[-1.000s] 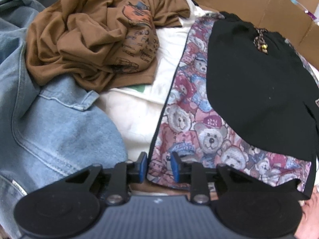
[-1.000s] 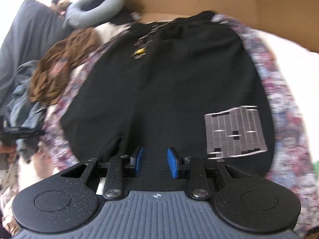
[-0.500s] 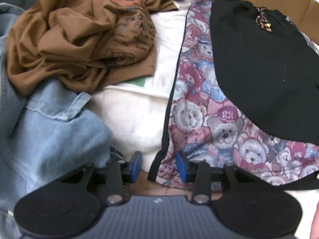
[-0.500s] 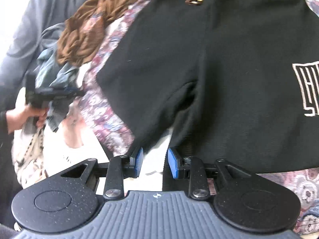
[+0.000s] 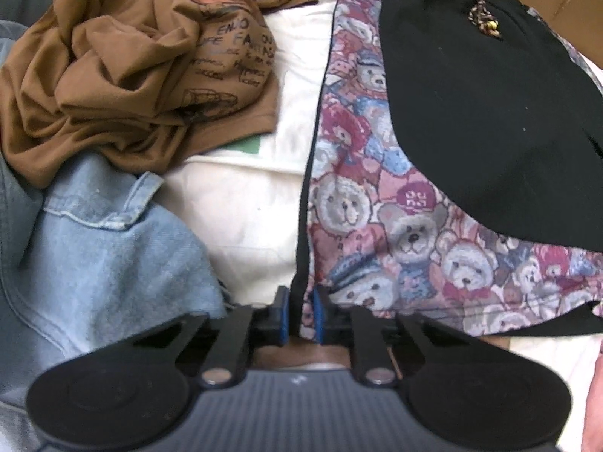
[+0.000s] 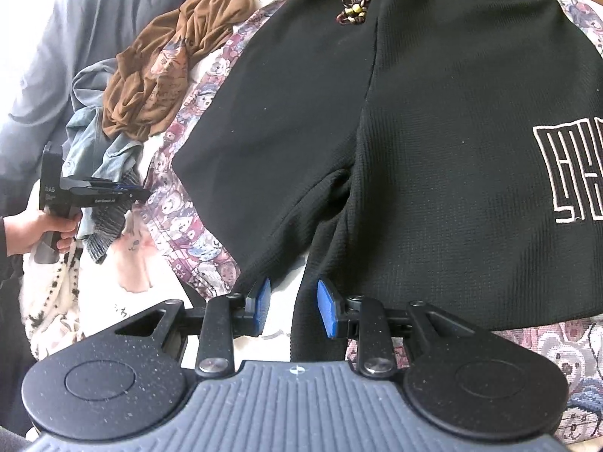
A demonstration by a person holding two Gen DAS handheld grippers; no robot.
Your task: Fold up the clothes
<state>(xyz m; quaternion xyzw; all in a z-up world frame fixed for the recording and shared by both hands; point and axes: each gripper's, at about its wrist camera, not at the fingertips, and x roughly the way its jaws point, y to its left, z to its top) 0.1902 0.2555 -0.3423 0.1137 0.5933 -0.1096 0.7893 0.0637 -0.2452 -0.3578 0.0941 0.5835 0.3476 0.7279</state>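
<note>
Black shorts (image 5: pixel 490 120) lie flat on the teddy-bear blanket (image 5: pixel 377 226) in my left wrist view, up and to the right of my left hand-held gripper (image 5: pixel 299 314), waistband and beaded drawstring (image 5: pixel 484 19) at the far end. That gripper's blue pads are nearly together on the blanket's dark-trimmed edge, which runs straight up between them; I think they pinch it, though the contact itself is hard to make out. A crumpled brown T-shirt (image 5: pixel 143 64) and a denim shirt (image 5: pixel 101 248) sit off to the left, well clear of the shorts.

From my right wrist view, the shorts (image 6: pixel 433 132) fill the frame directly ahead, long axis running away from me, waistband far, leg hems near. My right hand-held gripper (image 6: pixel 293 310) stands with its pads apart, holding nothing, right at the gap between the two legs; the right leg's inner hem hangs down between the pads. The left hand-held gripper (image 6: pixel 94 192) shows far off to the left at the blanket's side. So I judge the right hand is nearer and should take the hem for the fold.
</note>
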